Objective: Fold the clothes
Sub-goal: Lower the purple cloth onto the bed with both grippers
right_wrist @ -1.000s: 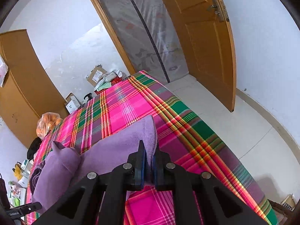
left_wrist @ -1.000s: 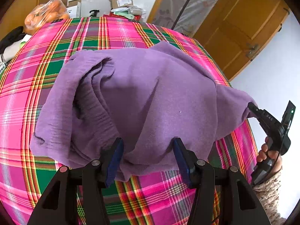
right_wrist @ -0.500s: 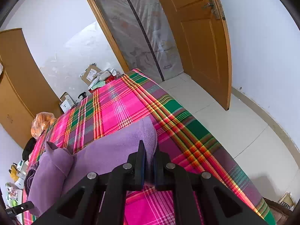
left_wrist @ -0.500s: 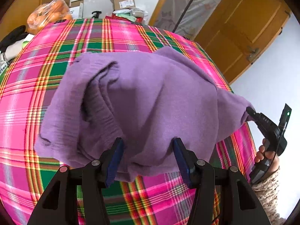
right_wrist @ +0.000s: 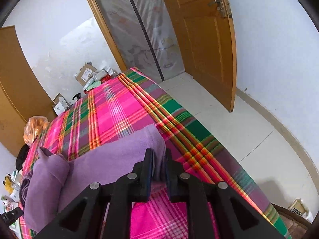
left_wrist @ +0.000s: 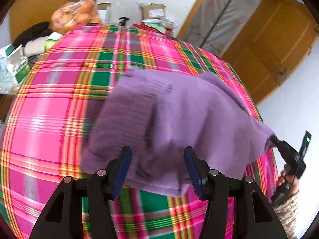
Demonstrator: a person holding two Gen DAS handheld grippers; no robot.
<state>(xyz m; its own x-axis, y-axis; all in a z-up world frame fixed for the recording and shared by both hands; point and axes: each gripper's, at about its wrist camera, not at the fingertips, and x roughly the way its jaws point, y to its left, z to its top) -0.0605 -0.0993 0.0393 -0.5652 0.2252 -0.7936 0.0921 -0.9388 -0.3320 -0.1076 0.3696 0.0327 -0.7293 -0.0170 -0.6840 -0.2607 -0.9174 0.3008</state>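
Purple sweater (left_wrist: 179,119) half-folded on the plaid bed (left_wrist: 49,119).
Right gripper (right_wrist: 159,165) is opening around its corner; left gripper (left_wrist: 157,167) gapes, so the fold may slump.

My view takes in white walls (right_wrist: 279,49), an open wooden door (right_wrist: 207,45) upper right, pale floor tiles (right_wrist: 249,139) at right, and a wooden cabinet (right_wrist: 14,83) at left.

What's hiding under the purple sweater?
Under the purple sweater lies the pink and green plaid cloth, which shows all around it. Whether anything else sits beneath is covered by the sweater.
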